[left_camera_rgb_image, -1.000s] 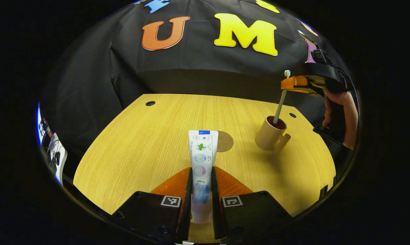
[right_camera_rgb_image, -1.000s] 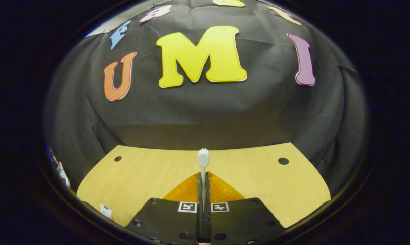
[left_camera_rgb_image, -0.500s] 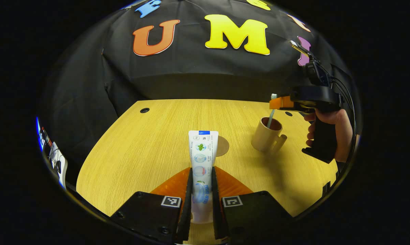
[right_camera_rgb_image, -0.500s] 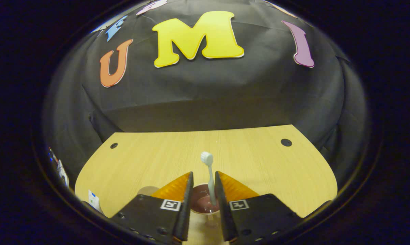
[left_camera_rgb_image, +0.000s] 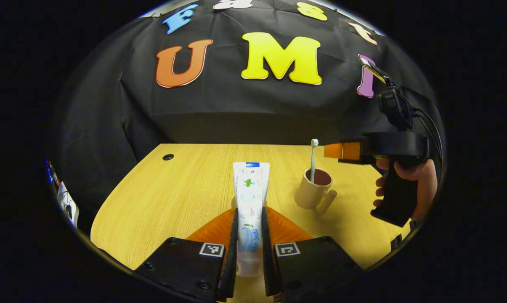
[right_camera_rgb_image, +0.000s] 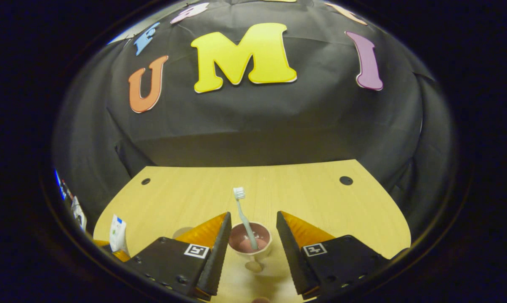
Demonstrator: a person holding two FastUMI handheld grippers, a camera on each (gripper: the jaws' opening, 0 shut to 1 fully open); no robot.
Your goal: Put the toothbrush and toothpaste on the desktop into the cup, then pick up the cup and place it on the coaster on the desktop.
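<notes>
White plastic toothpaste tube clamped upright between both fingers of the left gripper, flat crimped end pointing away, lifted above the pale wooden desktop. Ahead and to the right of that gripper: tan ceramic cup with a dark red inside, handle turned toward the camera, slim white toothbrush standing in it, bristles up. Just beyond the tube, mostly hidden: round brown coaster. Right gripper spread wide, holding nothing, fingers either side of the cup just behind it.

Next step, probably: tube into the cup. Best done by centring the tube over the rim, lowering beside the brush without knocking it, releasing only once well inside.
</notes>
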